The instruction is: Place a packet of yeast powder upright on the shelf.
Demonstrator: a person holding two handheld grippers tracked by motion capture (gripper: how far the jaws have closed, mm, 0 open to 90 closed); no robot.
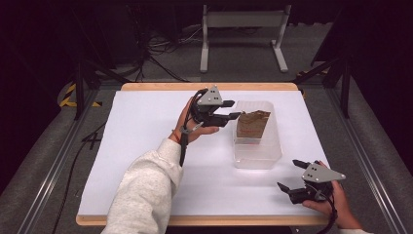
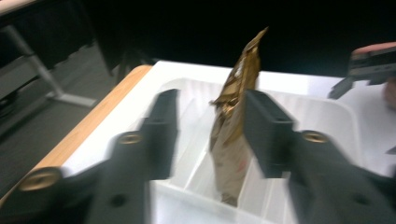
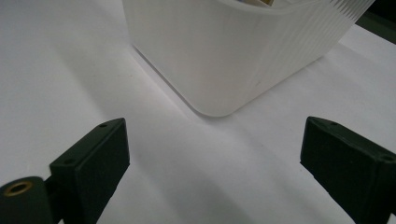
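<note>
The left gripper view showed the left gripper (image 2: 210, 135) parted, clear of the packet (image 2: 231, 135). The high view placed that crumpled brown-gold packet upright in the bin (image 1: 256, 158). The right gripper (image 1: 292, 175) rested wide open.

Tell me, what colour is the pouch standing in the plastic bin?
Golden brown pouch; the left gripper view shows it best.
</note>
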